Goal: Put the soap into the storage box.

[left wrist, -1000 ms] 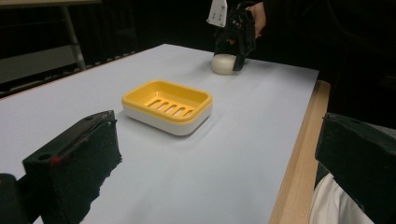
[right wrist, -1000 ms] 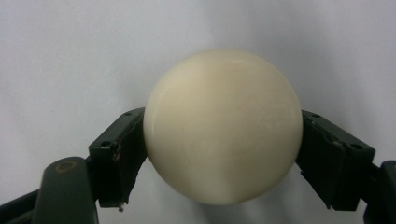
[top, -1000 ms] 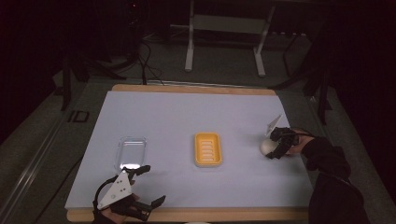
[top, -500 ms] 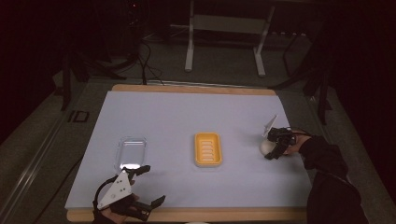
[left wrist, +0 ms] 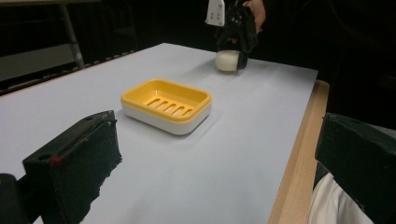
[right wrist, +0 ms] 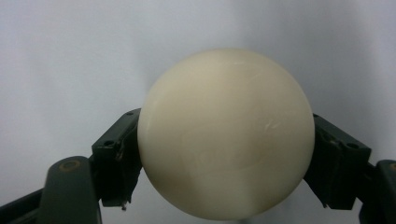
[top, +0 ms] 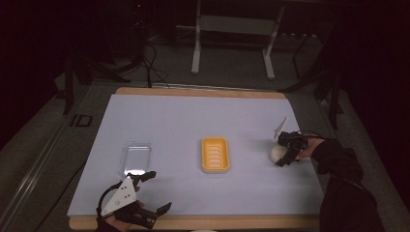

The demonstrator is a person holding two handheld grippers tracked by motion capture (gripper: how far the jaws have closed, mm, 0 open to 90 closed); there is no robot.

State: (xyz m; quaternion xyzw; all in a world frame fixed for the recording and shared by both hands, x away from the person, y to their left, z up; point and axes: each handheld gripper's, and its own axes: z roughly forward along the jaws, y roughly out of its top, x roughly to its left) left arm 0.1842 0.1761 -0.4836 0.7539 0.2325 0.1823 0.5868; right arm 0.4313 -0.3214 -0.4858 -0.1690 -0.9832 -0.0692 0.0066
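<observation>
Soap bar [right wrist: 226, 133] sits clamped in the right tool [top: 285, 154], low over the tabletop [top: 183, 121] near its right edge; the jaws have just closed on it. Carrying it to the yellow soap dish [top: 215, 154] remains. Left tool [top: 150, 193] hangs apart, idle
</observation>
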